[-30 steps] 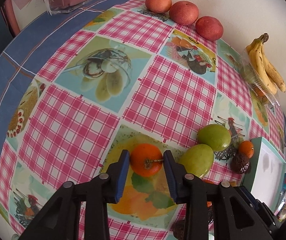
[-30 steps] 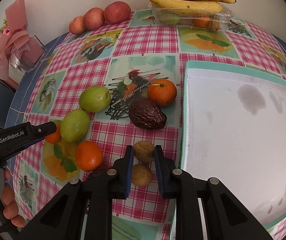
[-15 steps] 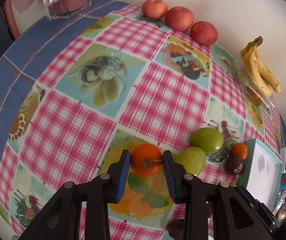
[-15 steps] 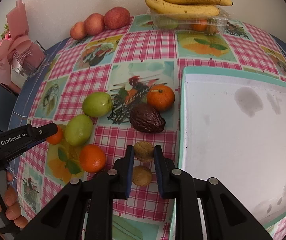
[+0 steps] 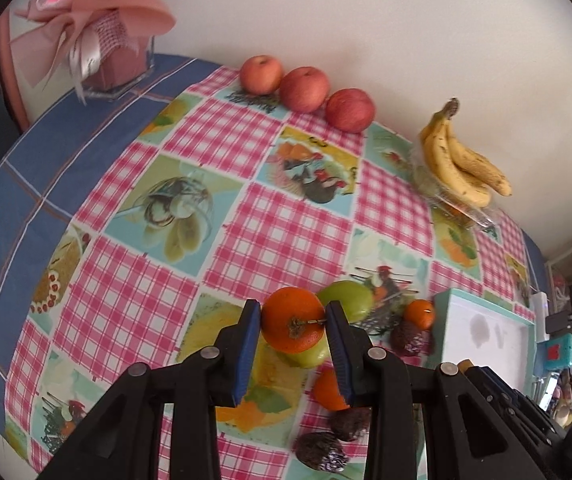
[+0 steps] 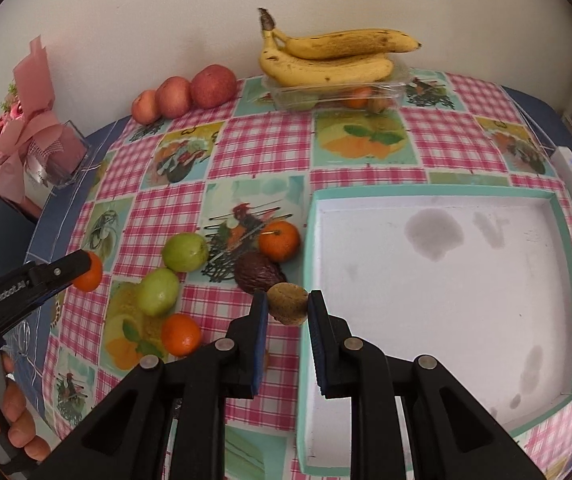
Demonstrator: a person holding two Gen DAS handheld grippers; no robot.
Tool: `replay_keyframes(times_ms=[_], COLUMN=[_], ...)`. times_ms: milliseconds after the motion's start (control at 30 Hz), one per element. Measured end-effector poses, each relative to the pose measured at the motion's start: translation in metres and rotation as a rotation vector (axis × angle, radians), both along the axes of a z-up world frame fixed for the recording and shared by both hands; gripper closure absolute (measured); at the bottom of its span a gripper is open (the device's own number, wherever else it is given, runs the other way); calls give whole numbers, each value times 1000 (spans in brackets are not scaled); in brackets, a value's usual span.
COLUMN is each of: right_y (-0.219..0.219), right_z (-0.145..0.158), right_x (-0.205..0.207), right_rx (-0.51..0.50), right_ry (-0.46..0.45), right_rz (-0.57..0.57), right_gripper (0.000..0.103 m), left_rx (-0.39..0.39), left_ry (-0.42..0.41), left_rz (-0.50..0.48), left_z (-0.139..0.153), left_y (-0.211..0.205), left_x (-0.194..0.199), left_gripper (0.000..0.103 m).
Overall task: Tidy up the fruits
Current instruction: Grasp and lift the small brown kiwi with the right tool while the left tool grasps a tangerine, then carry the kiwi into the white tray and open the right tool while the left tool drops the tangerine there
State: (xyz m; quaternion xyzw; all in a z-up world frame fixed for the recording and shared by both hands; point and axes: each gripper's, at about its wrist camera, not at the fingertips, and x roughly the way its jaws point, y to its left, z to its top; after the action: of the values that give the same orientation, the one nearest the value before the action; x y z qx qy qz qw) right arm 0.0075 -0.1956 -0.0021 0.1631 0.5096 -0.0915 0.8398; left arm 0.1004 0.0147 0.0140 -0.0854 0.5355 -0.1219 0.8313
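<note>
My left gripper (image 5: 293, 320) is shut on an orange (image 5: 291, 326) and holds it above the checked tablecloth. Under it lie two green fruits (image 5: 347, 300), another orange (image 5: 325, 392) and dark wrinkled fruits (image 5: 407, 338). My right gripper (image 6: 287, 306) is shut on a small brown fruit (image 6: 287, 304), raised beside the left rim of the white tray (image 6: 309, 248). In the right wrist view the left gripper (image 6: 88, 269) and its orange hang at the far left. Green fruits (image 6: 184, 252), two oranges (image 6: 279, 241) and a dark fruit (image 6: 260, 274) lie between the grippers.
Three red apples (image 5: 303, 89) line the wall. Bananas (image 6: 333, 58) rest on a clear plastic box (image 6: 337, 94) holding more fruit. A pink gift box (image 5: 114, 40) stands at the far left corner. A hand (image 6: 14, 420) holds the left gripper's handle.
Both grippers have risen off the table with their fruit still in them. The right one has carried the brown fruit up and toward the tray's left rim.
</note>
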Motion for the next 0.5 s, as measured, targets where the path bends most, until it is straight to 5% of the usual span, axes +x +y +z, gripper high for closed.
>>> replay_keyframes(times_ms=[500], right_y=[-95], right_z=[-13], right_x=[-46], right_rx=[-60], right_ry=[100], right_rz=[-280], right_gripper=[82], left_rx=[46], left_ry=[-18], left_rz=[-214], left_z=[6], left_y=[-80], left_x=[-35], left_gripper=[67])
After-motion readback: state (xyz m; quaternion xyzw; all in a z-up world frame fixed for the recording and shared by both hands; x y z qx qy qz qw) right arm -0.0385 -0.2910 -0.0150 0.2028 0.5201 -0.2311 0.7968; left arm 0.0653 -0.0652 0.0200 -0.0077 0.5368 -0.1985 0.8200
